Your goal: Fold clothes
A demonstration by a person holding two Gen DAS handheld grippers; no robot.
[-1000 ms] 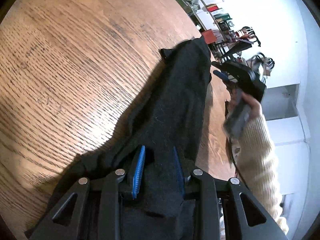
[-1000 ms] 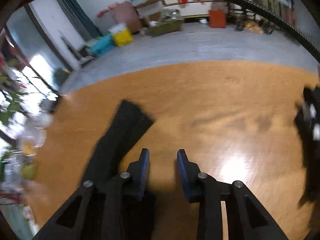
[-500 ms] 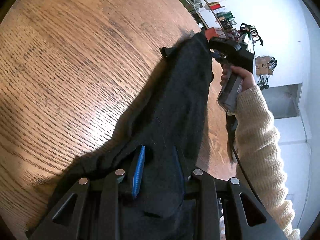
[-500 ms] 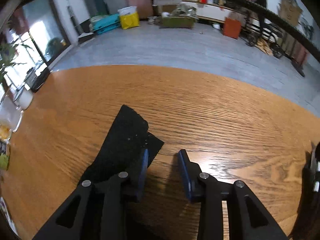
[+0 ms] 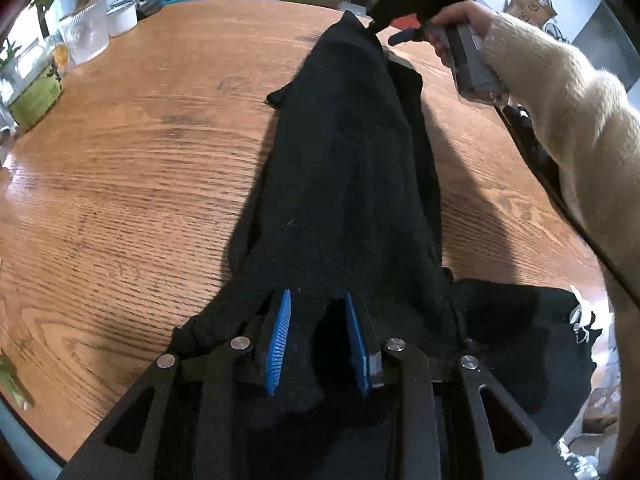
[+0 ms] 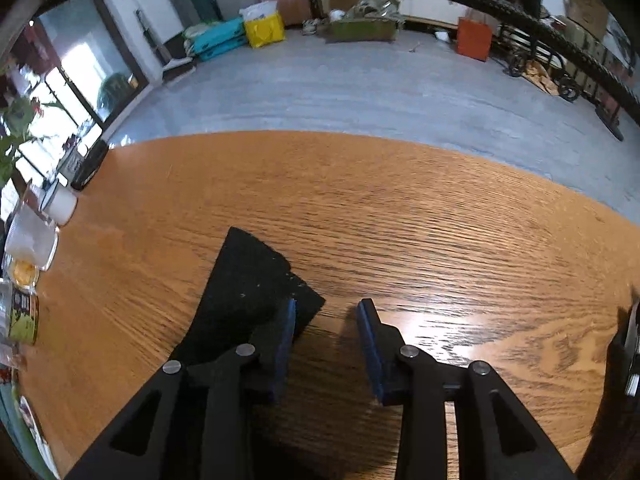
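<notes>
Because the black knit garment (image 5: 344, 168) is sagging limp over the table (image 5: 132, 168), the left tool (image 5: 318, 344) is clamping its near edge, while the right tool (image 6: 326, 344), just widening, is gripping nothing beside the far corner.

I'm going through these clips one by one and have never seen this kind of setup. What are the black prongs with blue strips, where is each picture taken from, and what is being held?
No robot here: a person holds a hand-held two-finger gripper in each hand, with a fisheye camera on each looking along its fingers.

One view is from the left gripper. Its blue-padded fingers are closed on a fold of the long black knitted garment, which stretches across the round wooden table. At the far end, a hand in a cream sleeve holds the other gripper.

The other view is from that right gripper. Its jaws have just been opening and stand apart over bare wood, holding nothing; the garment's end lies beside its left finger.

Glass jars stand at the table's edge.
</notes>
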